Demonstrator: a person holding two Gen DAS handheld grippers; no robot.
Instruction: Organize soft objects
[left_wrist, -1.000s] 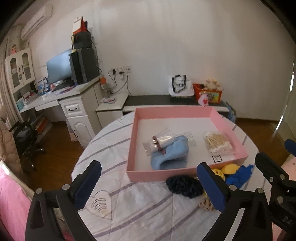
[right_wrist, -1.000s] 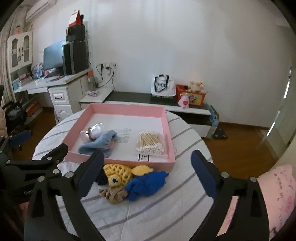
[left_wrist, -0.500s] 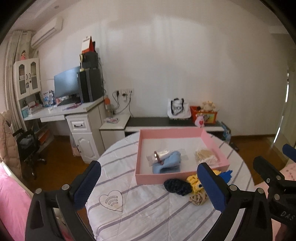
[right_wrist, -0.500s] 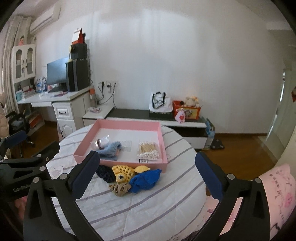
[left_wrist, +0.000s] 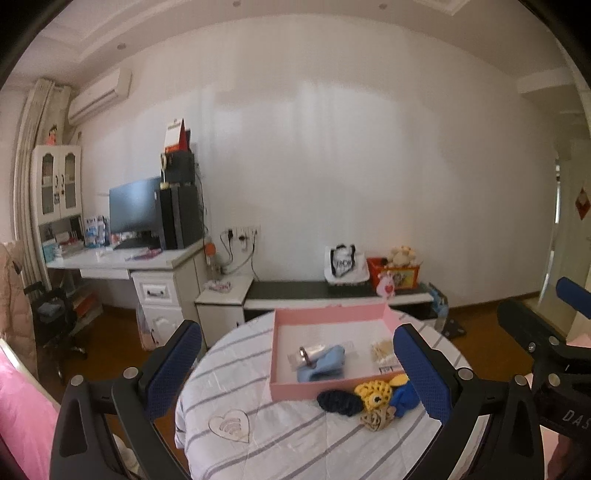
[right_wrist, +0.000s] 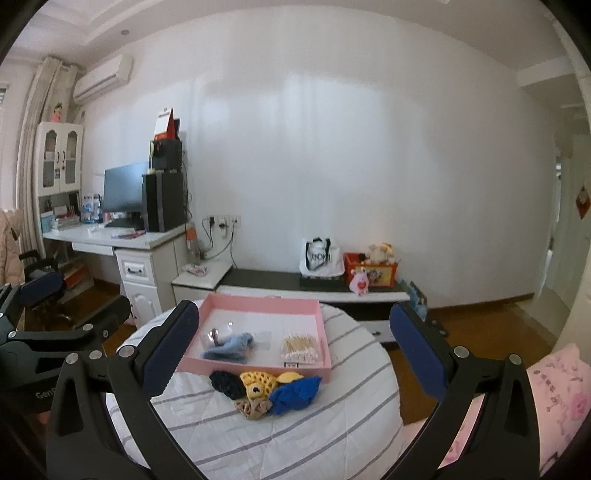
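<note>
A pink tray (left_wrist: 306, 390) (right_wrist: 255, 367) stands on the round striped table (left_wrist: 280, 443) (right_wrist: 332, 424). Inside it lie a light blue cloth (left_wrist: 321, 367) (right_wrist: 231, 347), a clear packet with a ring (left_wrist: 304, 355) and a bag of cotton swabs (right_wrist: 299, 349). In front of the tray lies a pile: a dark navy scrunchie (left_wrist: 338, 402) (right_wrist: 226, 382), a yellow crocheted piece (left_wrist: 373, 393) (right_wrist: 258, 384), a blue cloth (right_wrist: 295, 395) and a tan scrunchie (left_wrist: 375, 419) (right_wrist: 253, 408). My left gripper (left_wrist: 295, 373) and right gripper (right_wrist: 295, 354) hang open, high and well back from the table, both with nothing between their fingers.
A white desk (left_wrist: 122, 260) with a monitor and computer tower stands at the left wall. A low bench (left_wrist: 332, 290) carries a tote bag and a red toy box. An office chair (left_wrist: 51, 325) stands at the far left. Pink bedding (right_wrist: 554, 387) lies at the right.
Both grippers have drawn back and risen away from the table, so the tray and pile look smaller and lower. Nothing on the table has moved.
</note>
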